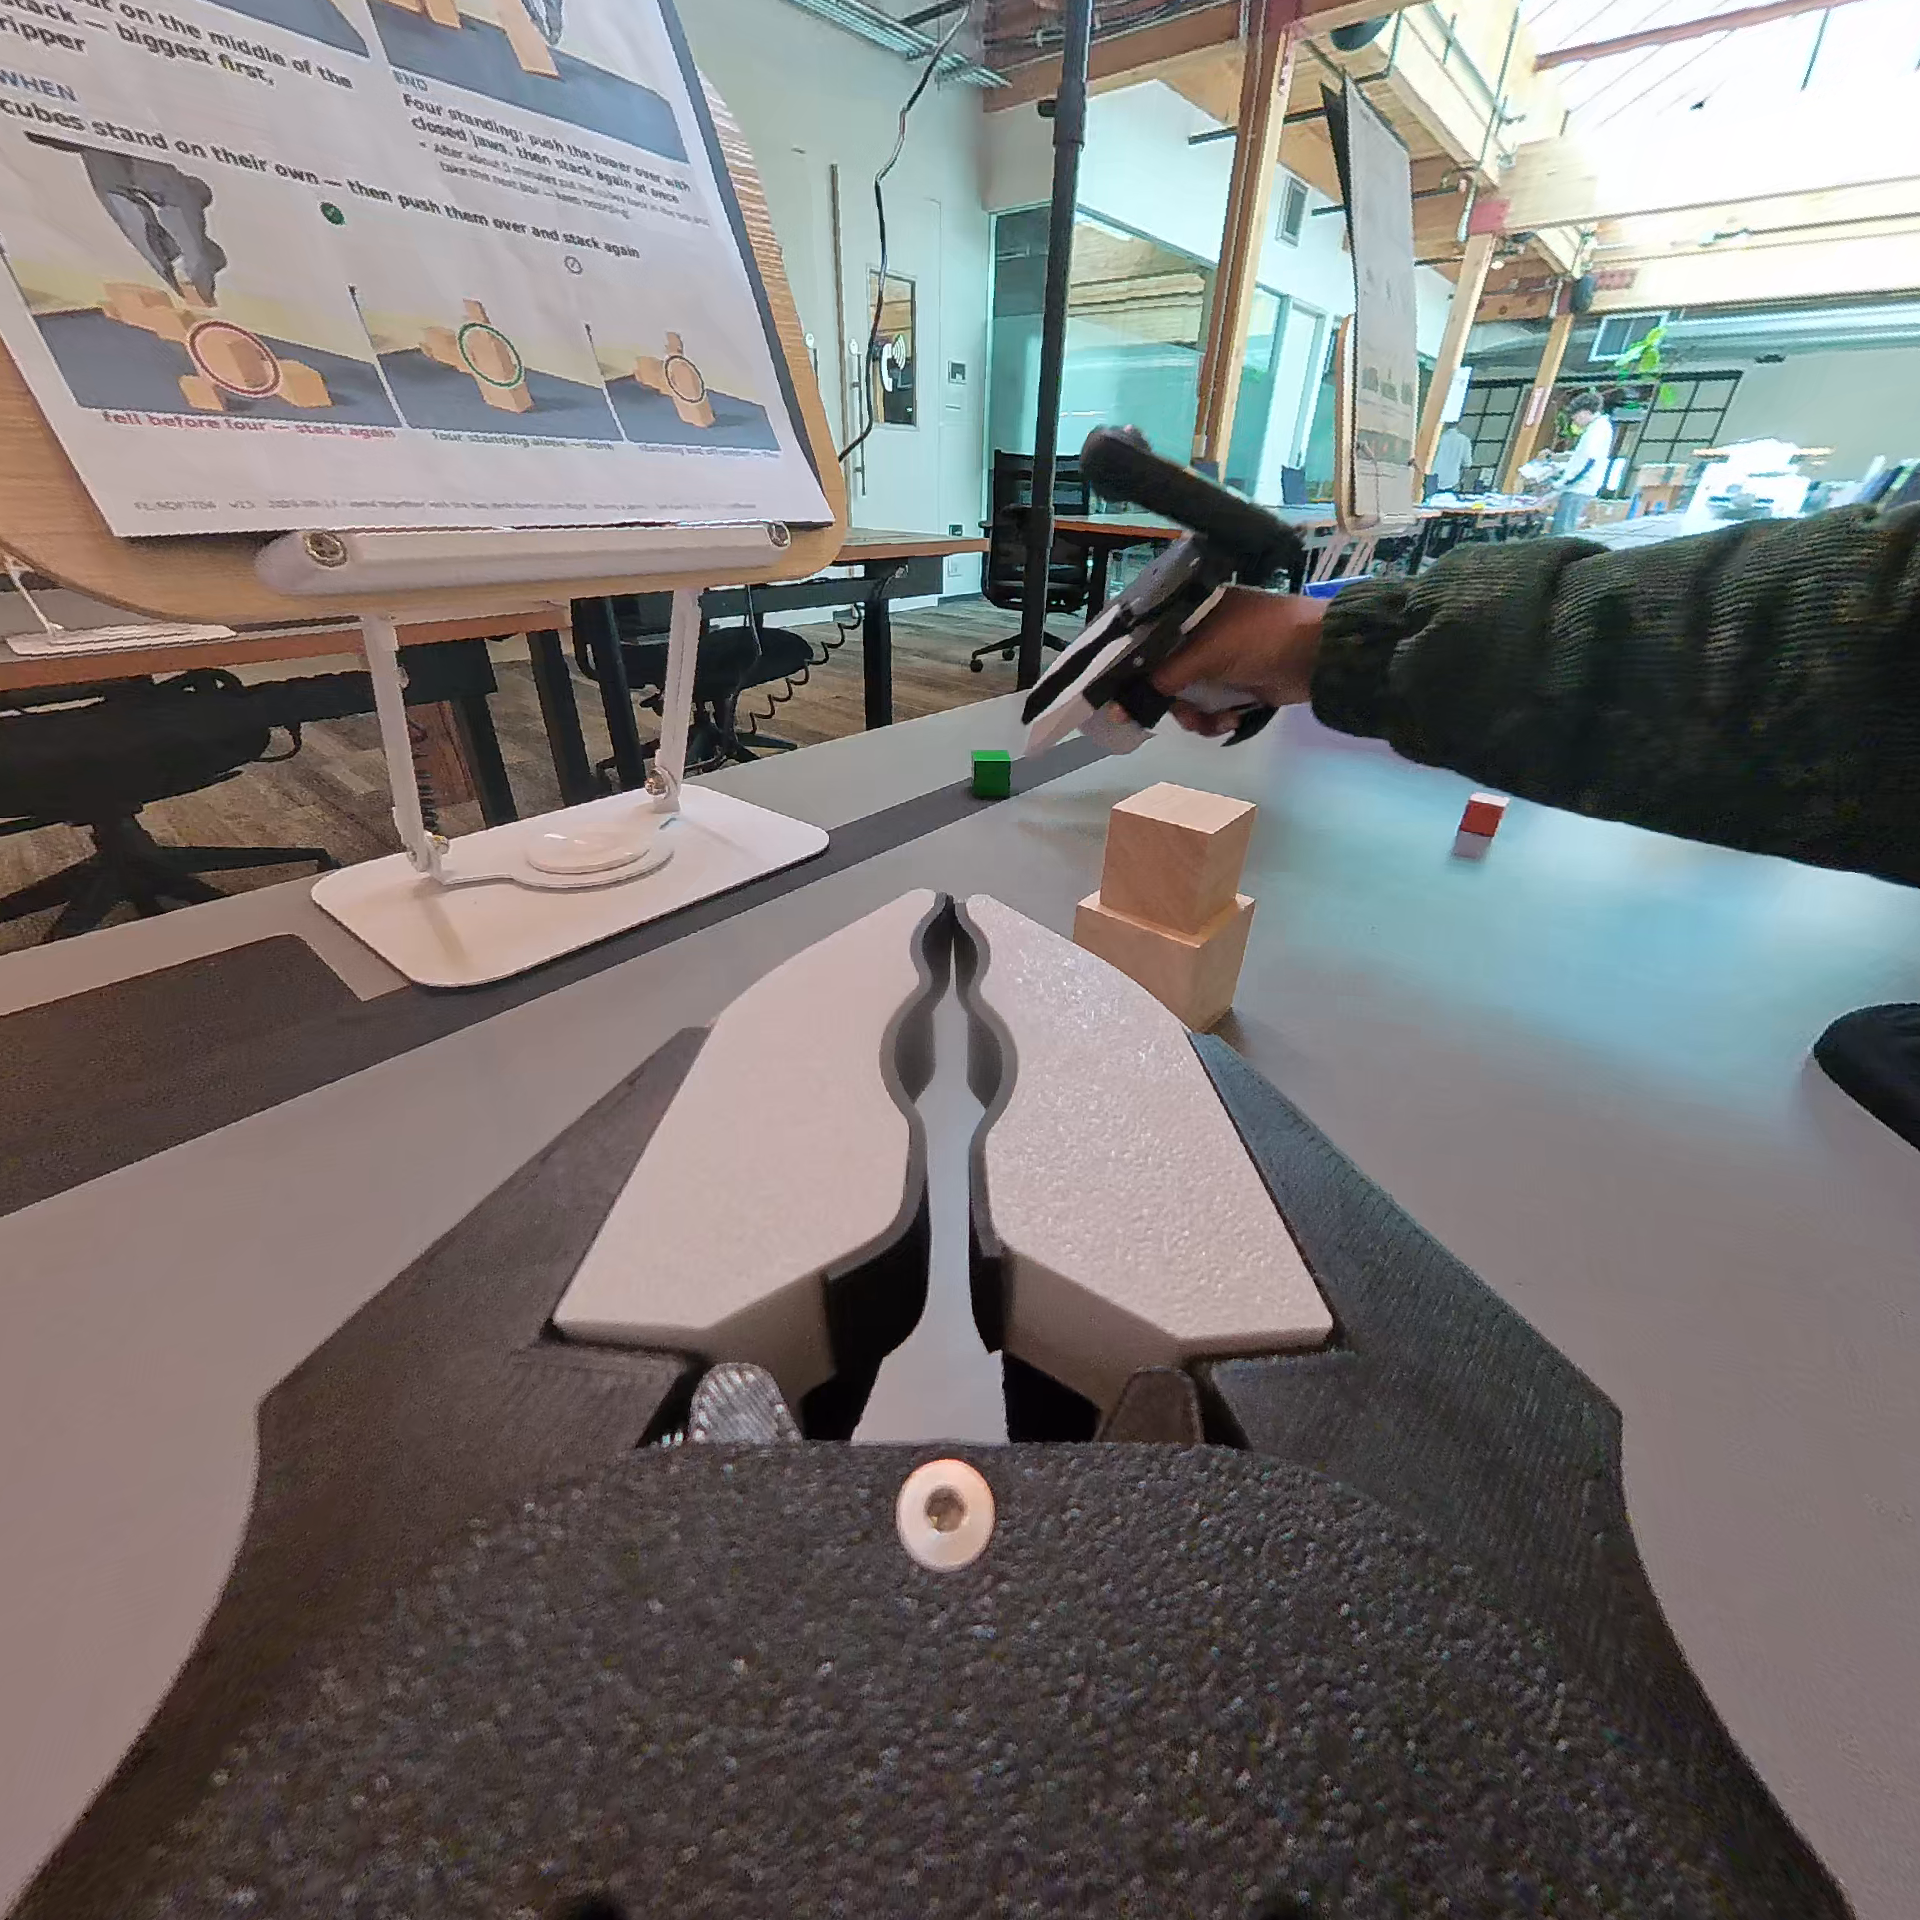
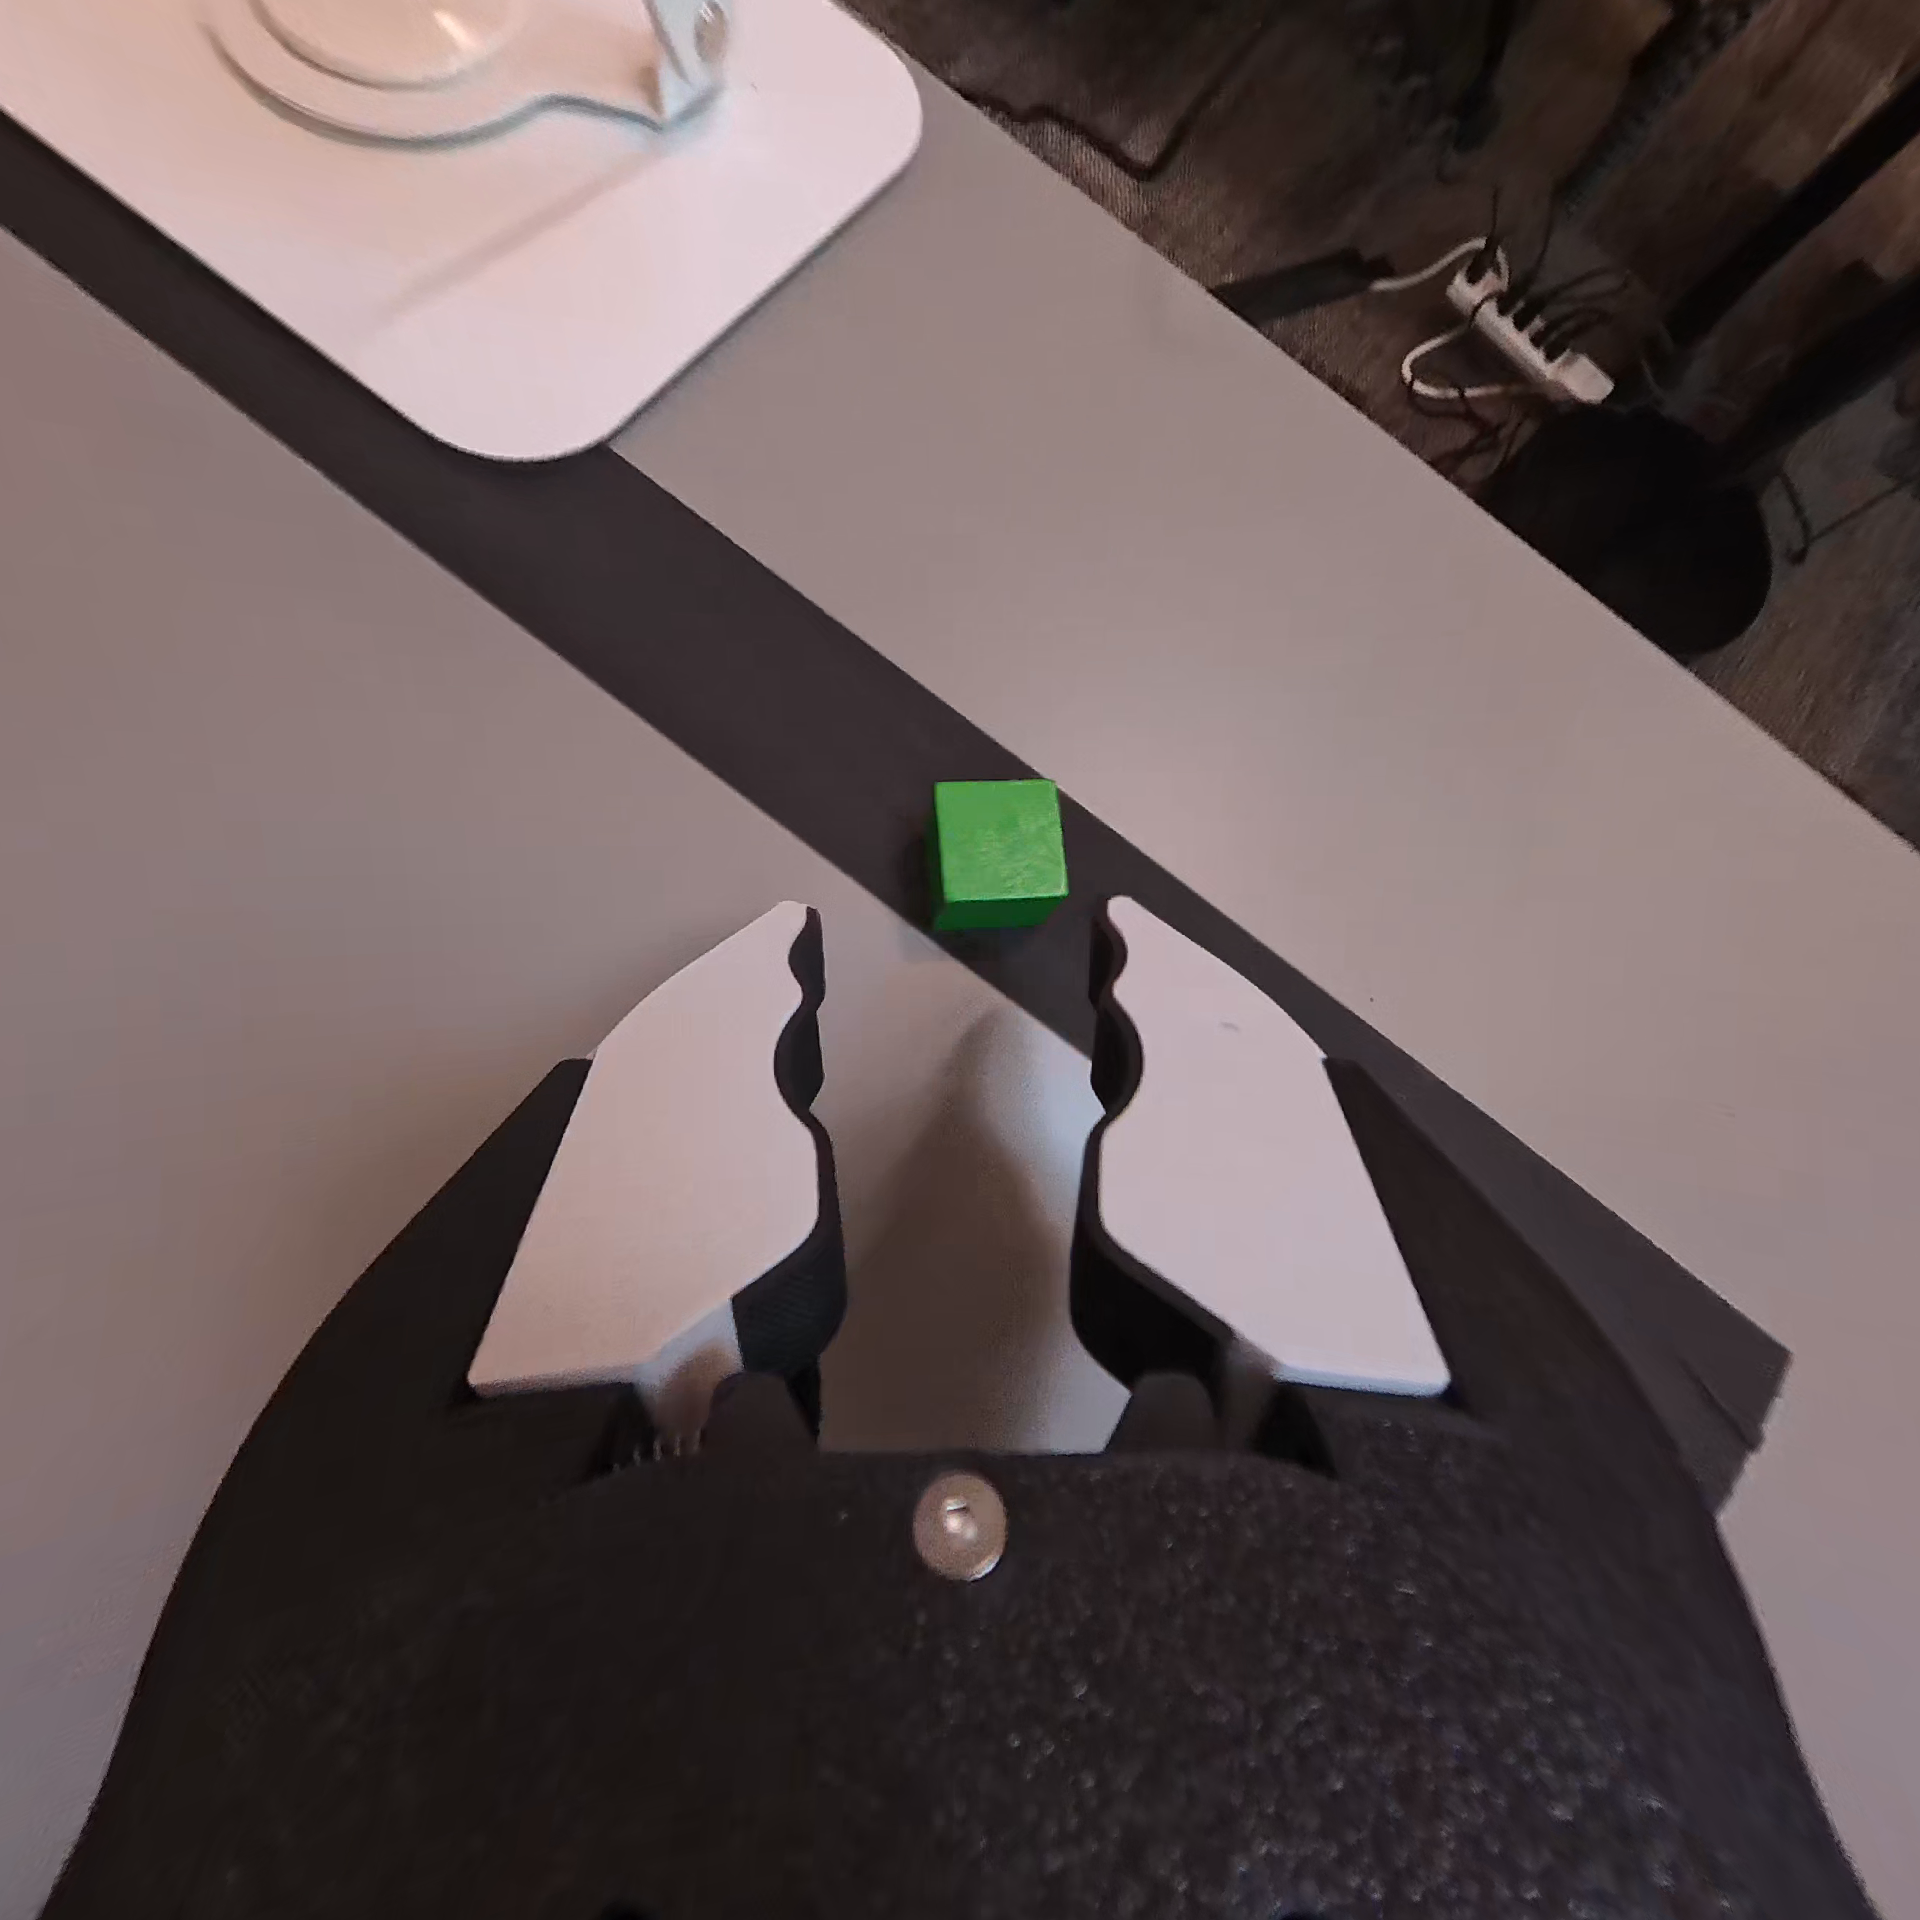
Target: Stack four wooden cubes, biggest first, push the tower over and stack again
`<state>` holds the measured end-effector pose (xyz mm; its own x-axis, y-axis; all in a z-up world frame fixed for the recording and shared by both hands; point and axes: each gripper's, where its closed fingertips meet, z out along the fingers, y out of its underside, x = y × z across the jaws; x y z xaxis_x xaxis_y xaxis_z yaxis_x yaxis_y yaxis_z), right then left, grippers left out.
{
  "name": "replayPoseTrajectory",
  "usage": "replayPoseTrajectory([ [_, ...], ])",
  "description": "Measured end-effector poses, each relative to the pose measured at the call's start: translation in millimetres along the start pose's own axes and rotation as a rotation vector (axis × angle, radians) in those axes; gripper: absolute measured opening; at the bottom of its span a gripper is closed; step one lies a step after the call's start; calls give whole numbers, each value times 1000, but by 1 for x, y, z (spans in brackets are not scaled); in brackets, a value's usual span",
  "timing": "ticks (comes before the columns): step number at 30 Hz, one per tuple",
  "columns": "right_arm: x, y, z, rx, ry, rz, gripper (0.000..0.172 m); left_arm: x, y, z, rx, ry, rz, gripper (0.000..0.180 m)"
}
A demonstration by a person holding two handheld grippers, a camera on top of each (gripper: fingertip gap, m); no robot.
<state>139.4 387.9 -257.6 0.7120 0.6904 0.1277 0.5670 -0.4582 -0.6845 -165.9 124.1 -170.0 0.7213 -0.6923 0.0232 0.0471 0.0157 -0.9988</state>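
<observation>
My left gripper is shut with nothing between its pads, low over the grey table. Just right of its tips stand two wooden cubes, a smaller one on a larger one. My right gripper is open and empty, pointing down at a small green cube that sits on a dark strip just beyond its tips. In the left wrist view the right gripper hovers just right of and above the green cube.
A white stand base holding a printed sheet stands at the left; it also shows in the right wrist view. A small red cube on a white one stands at the right. The table's far edge runs close behind the green cube. The left gripper's tips are roughly 40 cm from the right gripper's.
</observation>
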Motion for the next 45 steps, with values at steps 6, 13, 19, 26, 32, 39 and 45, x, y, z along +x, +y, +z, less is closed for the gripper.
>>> replayPoseTrajectory([
  [6, 8, 0, 31, -11, -32, 44, 50, -4, 4, 0, -7, 4, -16, 0],
  [13, -29, -16, 13, 29, -154, -52, 29, -5, 4, 0, -8, 3, -22, 0],
  [19, -154, -60, -72, 195, -524, -322, 29, -1, 4, 2, -13, 13, -8, 0],
  [26, -224, -51, -101, 118, -572, -513, 29, 2, 1, 1, -10, 11, 7, 0],
  [32, -241, -43, -103, 91, -606, -543, 29, 6, 0, 2, -16, 14, 27, 0],
  [39, -248, -35, -103, 66, -643, -569, 29, 4, 1, 2, -18, 14, 25, 0],
  [45, -250, -32, -101, 51, -651, -574, 29, 4, 2, 2, -20, 13, 25, 0],
])
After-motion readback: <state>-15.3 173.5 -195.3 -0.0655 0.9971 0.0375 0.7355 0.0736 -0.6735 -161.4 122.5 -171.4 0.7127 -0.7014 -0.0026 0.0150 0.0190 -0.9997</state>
